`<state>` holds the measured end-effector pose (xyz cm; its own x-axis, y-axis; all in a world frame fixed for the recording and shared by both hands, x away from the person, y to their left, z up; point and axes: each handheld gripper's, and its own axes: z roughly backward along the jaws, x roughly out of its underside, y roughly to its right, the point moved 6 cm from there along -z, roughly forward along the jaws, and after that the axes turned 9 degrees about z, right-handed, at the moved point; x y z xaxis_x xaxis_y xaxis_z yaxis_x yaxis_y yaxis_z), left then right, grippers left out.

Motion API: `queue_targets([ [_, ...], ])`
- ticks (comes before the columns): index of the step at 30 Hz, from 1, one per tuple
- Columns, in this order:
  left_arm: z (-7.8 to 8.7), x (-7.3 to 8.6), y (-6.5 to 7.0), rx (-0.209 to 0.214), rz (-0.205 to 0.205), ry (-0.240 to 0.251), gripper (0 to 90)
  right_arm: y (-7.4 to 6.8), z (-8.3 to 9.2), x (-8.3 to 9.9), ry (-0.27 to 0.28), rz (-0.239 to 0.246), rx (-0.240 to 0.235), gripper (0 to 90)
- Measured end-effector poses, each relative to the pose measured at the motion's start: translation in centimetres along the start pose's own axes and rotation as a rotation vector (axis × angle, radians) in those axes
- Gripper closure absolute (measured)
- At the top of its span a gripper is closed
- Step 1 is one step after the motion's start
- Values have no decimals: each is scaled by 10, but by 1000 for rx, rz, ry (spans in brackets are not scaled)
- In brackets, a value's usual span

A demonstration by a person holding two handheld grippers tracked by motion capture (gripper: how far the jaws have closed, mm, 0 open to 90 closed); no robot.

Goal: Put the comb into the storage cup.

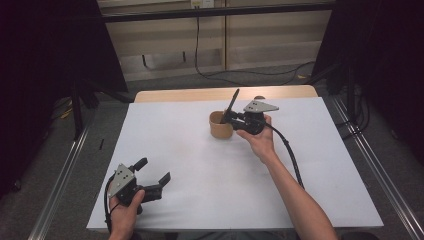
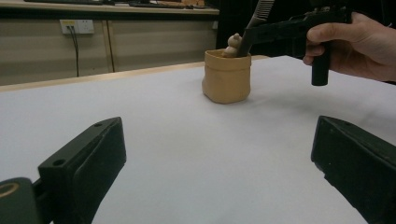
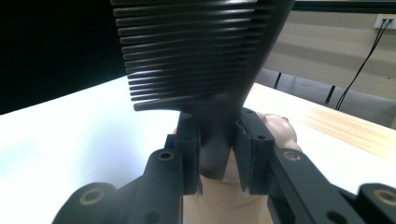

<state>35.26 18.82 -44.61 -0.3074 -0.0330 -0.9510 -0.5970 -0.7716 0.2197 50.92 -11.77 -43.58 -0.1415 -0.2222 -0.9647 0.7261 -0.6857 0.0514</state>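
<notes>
A tan cup (image 1: 220, 126) (image 2: 226, 77) stands on the white table top (image 1: 200, 165), right of centre toward the back. My right gripper (image 1: 228, 117) (image 3: 218, 156) is shut on the handle of a black comb (image 1: 233, 104) (image 3: 196, 56) (image 2: 256, 21). The comb stands upright, teeth up, its lower end over or in the cup. A small beige figure (image 2: 231, 45) (image 3: 280, 128) pokes out of the cup beside the comb. My left gripper (image 1: 152, 174) (image 2: 219, 163) hovers open near the front left corner, nothing between its fingers, facing the cup from afar.
The white sheet covers a wooden table (image 1: 200, 94) whose back edge shows. Metal rails (image 1: 65, 170) run along both sides on the floor. A cable (image 1: 290, 150) trails from the right gripper along the forearm. Wall sockets (image 2: 77, 25) and cupboards sit behind.
</notes>
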Motion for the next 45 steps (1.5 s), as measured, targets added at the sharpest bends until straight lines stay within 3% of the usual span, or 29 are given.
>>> queue_targets([
  [13, -1, 1, 0, 1, -3, -5, 33, 0, -4, 6, -20, -8, 1, 713],
  [19, -1, 0, 0, 11, -9, 2, 28, 2, -2, 8, -19, -39, 11, 662],
  [29, -2, 1, 0, 9, -4, 0, 28, 4, 7, 10, -14, -71, 45, 392],
  [45, -2, 1, -3, -2, 2, 2, 28, 11, 13, 10, -4, -99, 78, 95],
])
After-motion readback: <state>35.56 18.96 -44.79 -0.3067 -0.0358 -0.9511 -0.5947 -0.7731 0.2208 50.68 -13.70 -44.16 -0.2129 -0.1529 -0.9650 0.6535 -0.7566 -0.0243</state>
